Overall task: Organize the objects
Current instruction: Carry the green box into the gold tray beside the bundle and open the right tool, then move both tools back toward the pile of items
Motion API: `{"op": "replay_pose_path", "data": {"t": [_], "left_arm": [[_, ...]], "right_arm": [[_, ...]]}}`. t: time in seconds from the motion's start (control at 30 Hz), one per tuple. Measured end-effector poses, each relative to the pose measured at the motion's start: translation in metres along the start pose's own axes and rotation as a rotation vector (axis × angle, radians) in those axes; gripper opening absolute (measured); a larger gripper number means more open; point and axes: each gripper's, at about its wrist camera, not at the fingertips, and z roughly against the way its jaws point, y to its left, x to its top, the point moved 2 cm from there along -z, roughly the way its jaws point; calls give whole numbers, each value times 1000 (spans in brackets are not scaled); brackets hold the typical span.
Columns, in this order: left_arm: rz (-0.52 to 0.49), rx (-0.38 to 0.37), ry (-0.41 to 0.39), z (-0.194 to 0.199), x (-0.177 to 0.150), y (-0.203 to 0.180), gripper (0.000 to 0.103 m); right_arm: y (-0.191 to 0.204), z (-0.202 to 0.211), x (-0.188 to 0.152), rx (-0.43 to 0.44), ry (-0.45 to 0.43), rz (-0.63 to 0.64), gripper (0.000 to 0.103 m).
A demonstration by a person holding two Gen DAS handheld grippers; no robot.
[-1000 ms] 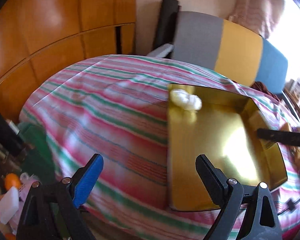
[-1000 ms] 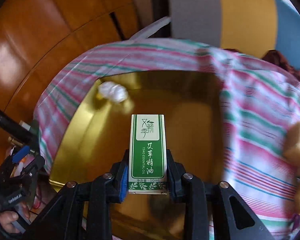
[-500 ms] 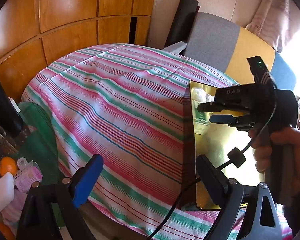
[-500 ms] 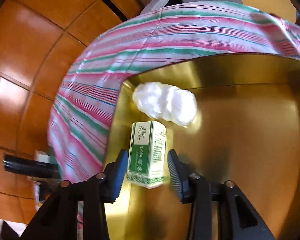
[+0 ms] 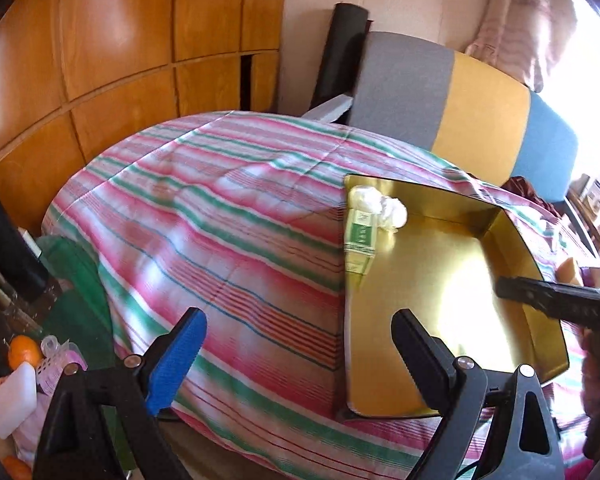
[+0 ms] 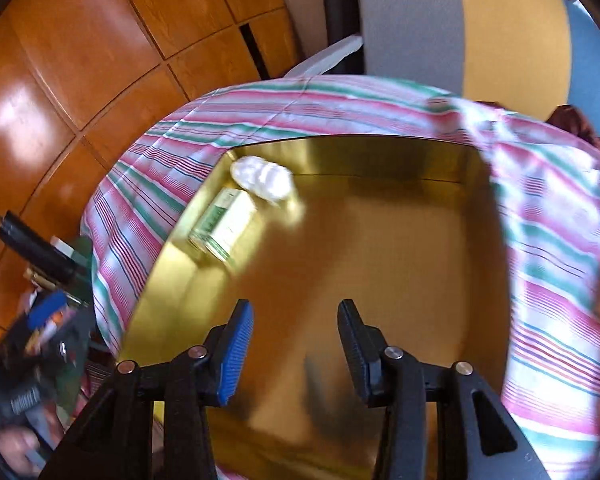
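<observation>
Right gripper (image 6: 296, 340) was spread and empty over the gold tray (image 6: 380, 264). A second ago it pinched the green-and-white essential oil box (image 6: 222, 226); half a second ago the jaws had parted with the box between them. Now the box lay on its side in the tray's far-left corner, against the left wall and touching or just beside the white cotton wad (image 6: 266, 176). Left wrist view agreed: box (image 5: 360, 240) down beside the wad (image 5: 380, 206), inside the tray (image 5: 440, 320), which sat on the striped cloth (image 5: 220, 240).

Left gripper (image 5: 296, 344) was spread, holding nothing, over the cloth at the tray's near-left edge. It played no part in the drop.

Read: one item placed, release clean, right gripper backed off from the corner. A tan item (image 5: 568, 270) sat on the cloth beyond the tray's right side; likely a next candidate, but too small to identify.
</observation>
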Motion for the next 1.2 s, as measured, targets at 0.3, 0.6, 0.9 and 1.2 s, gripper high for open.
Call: {"op": "replay_pose_path", "data": {"t": [0.3, 0.6, 0.9, 1.2], "left_arm": [[-119, -78, -9, 8, 1, -50, 94], [-298, -209, -18, 15, -1, -124, 91], [-454, -452, 78, 8, -7, -222, 90], [-688, -690, 150, 7, -50, -339, 85]], "right_arm": [[-74, 75, -48, -102, -79, -92, 48], [-172, 164, -99, -279, -195, -331, 48], [-264, 247, -177, -447, -336, -651, 53], [-309, 265, -231, -257, -565, -982, 62]]}}
